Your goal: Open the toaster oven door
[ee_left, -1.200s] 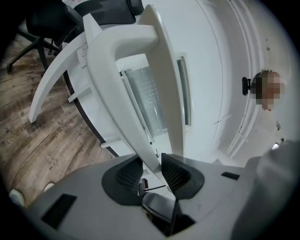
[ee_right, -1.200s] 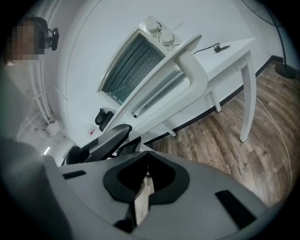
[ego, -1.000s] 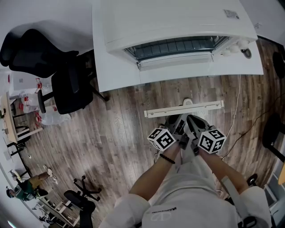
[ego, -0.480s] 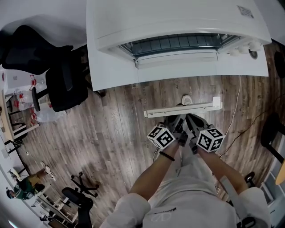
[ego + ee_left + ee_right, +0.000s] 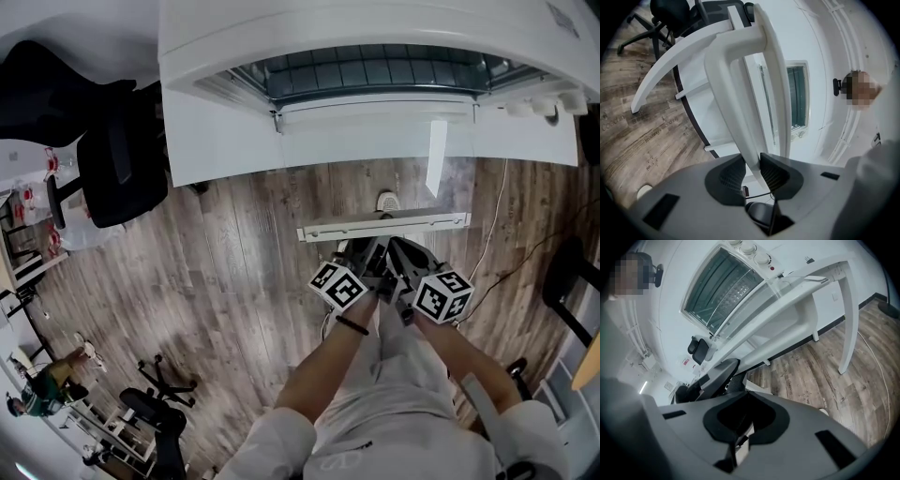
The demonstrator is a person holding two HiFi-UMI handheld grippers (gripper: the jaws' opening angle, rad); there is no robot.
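At twelve o'clock in the head view, the toaster oven [image 5: 375, 37] sits at the tabletop's [image 5: 225, 141] edge with its glass door [image 5: 375, 127] swung out toward the person. The door is wider open than a second ago: the handle [image 5: 384, 226] stands further from the oven front, and more of the wire rack [image 5: 375, 70] shows. The left claw [image 5: 751, 165], at six o'clock of the handle, has just been closing and its pads clamp the white bar. The right claw [image 5: 745, 397], just beside it at three o'clock, is drawn together on nothing. The door looks mostly down, so a little more downward pull should finish it.
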